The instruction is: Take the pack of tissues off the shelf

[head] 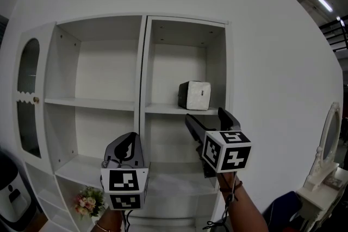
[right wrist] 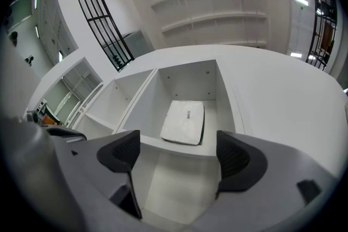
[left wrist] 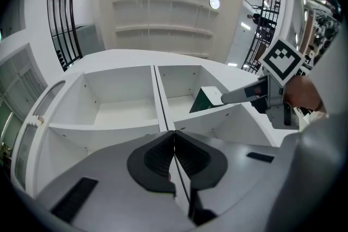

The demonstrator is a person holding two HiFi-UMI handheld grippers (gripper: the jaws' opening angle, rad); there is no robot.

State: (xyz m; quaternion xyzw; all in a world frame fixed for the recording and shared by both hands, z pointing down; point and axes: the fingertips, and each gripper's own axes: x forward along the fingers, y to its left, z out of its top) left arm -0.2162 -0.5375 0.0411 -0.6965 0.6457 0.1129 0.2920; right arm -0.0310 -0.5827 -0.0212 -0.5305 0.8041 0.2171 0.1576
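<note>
The pack of tissues [head: 194, 95], white with a dark side, stands on the upper shelf [head: 163, 109] of the white unit's right column. My right gripper [head: 205, 116] is raised just below and in front of that shelf, open, with nothing between its jaws. In the right gripper view the pack [right wrist: 185, 122] lies ahead between the spread fingers [right wrist: 120, 150], well apart from them. My left gripper [head: 129, 139] is lower and to the left, shut and empty. The left gripper view shows its closed pads [left wrist: 163, 156], the pack's dark side [left wrist: 204, 100] and the right gripper [left wrist: 251, 93] near it.
The unit's other compartments are bare. A door with an arched glass pane [head: 27, 100] closes its far left column. A bunch of flowers [head: 88, 201] sits low on the left beside a dark appliance [head: 10, 188]. A vanity mirror [head: 328, 139] stands at the right.
</note>
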